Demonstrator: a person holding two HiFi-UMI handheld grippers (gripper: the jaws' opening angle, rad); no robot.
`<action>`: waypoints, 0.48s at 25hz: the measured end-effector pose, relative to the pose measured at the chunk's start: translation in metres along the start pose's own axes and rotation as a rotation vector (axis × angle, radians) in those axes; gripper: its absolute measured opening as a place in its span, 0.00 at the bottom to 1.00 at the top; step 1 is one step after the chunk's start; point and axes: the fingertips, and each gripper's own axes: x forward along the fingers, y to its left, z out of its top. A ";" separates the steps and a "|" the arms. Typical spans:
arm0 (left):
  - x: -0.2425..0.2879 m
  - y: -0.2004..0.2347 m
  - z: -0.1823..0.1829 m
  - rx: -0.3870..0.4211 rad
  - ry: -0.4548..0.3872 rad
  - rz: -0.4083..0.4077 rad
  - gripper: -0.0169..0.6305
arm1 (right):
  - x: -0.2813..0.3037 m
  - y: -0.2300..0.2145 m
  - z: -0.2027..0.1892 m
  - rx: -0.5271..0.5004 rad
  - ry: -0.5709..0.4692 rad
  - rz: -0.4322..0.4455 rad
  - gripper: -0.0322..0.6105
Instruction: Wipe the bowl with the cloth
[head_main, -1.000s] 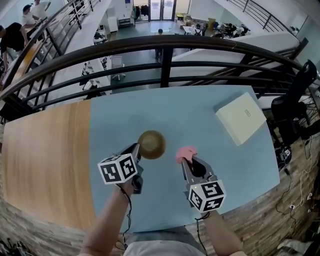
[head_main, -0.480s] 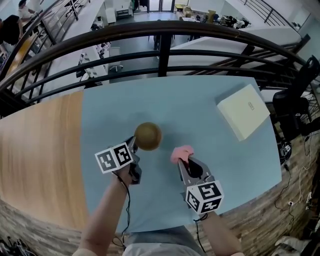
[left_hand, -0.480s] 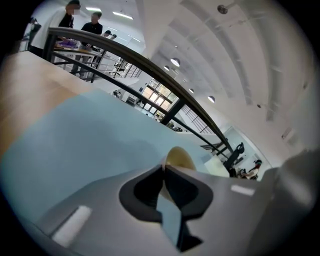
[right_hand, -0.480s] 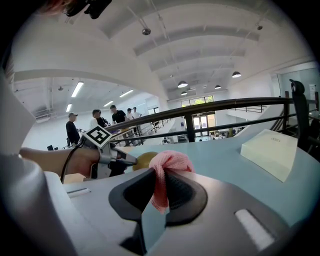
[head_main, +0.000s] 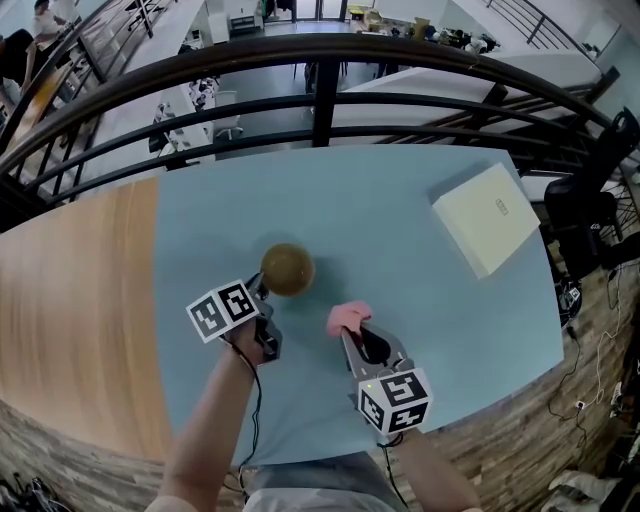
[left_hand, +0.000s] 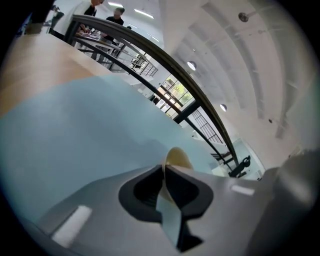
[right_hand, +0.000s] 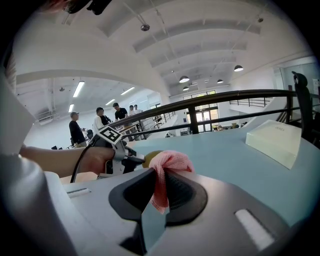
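Bowl (head_main: 287, 268), brown outside, is over the blue table (head_main: 420, 300) near its middle; can't tell if it's resting on the top or just off it. In the left gripper view only a cream sliver of its rim (left_hand: 178, 159) shows, the rest is hidden behind the jaws. In the right gripper view it's an olive edge (right_hand: 151, 157), mostly covered by the cloth.

Left gripper (head_main: 262, 291) nips that rim: jaws narrow w/ the rim btwn them, and they've just been easing open a touch.

Cloth (head_main: 347, 318), pink mesh, is bunched near the bowl's right, apart from it. Right gripper (head_main: 349, 334) is clamped on its tail, so part of the fabric is buried btwn the pads.

Forearms (head_main: 215, 430) are cut off at the bottom of the head view.

Cream box (head_main: 487, 232) lies well apart toward the table's far right corner; small mark on its lid, too tiny to read. Marker cubes (head_main: 222, 310) carry b/w square patterns only, no letters.

Wooden strip (head_main: 80, 320) runs along the table's left. Dark railing (head_main: 320, 90) beyond; people (right_hand: 77, 132) in bkgd, too small for detail.
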 end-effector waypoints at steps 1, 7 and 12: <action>0.001 0.003 0.000 -0.007 -0.002 0.008 0.06 | 0.000 0.000 -0.002 0.000 0.003 0.000 0.13; 0.000 0.000 0.005 -0.003 -0.025 -0.010 0.12 | -0.009 -0.001 -0.007 0.004 0.014 -0.003 0.13; -0.012 0.001 0.006 0.023 -0.025 0.026 0.22 | -0.018 0.007 -0.004 -0.004 0.014 -0.001 0.12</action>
